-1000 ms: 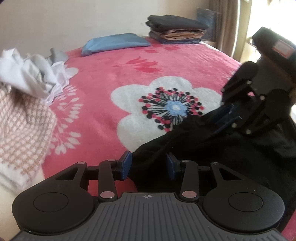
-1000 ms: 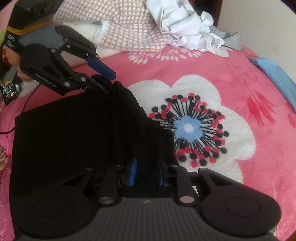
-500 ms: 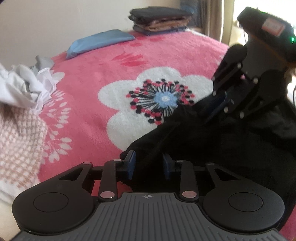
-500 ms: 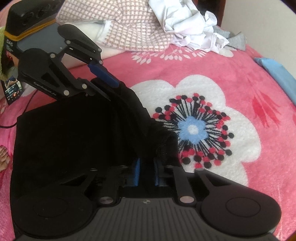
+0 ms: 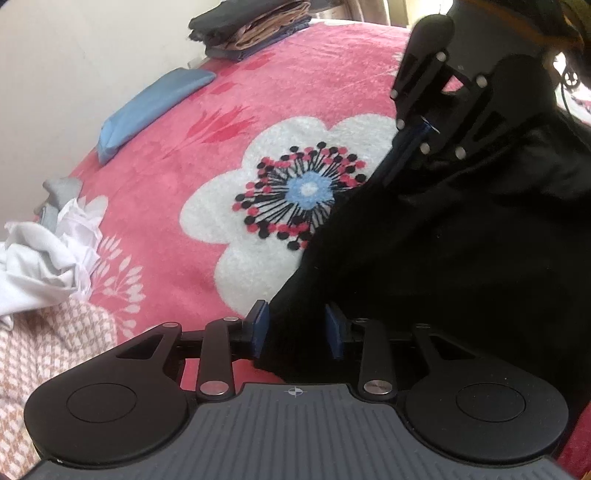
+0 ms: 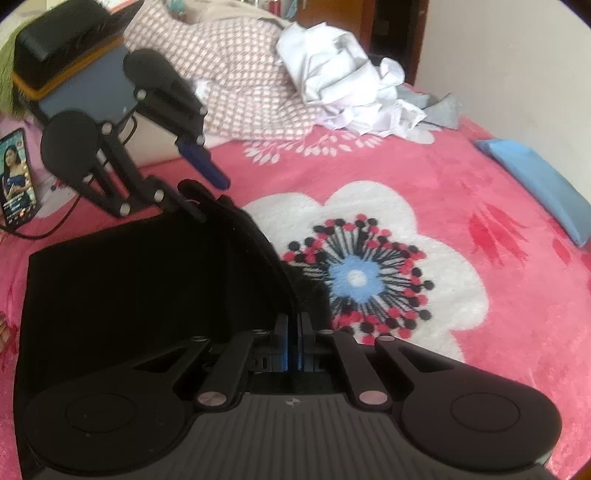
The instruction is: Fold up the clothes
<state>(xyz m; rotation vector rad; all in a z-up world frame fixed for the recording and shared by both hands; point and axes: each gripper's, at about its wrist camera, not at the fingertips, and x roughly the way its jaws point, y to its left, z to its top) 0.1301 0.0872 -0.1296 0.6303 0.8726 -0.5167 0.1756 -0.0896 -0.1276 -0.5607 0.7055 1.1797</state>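
Spreading beneath everything, my pink flowered blanket (image 6: 424,155) serves as landmark. Black garment (image 6: 147,288) — lying beside its big white flower, one edge raised. Since a second ago my right gripper (image 6: 291,339) has clamped together on that edge; my left gripper (image 5: 297,328), rolled over since then, has the far corner between its pads, jaws opening slightly. So, I judge, both corners are nearly secured for a fold. Containers: none visible — only a folded stack (image 5: 251,26) at the blanket's far end.
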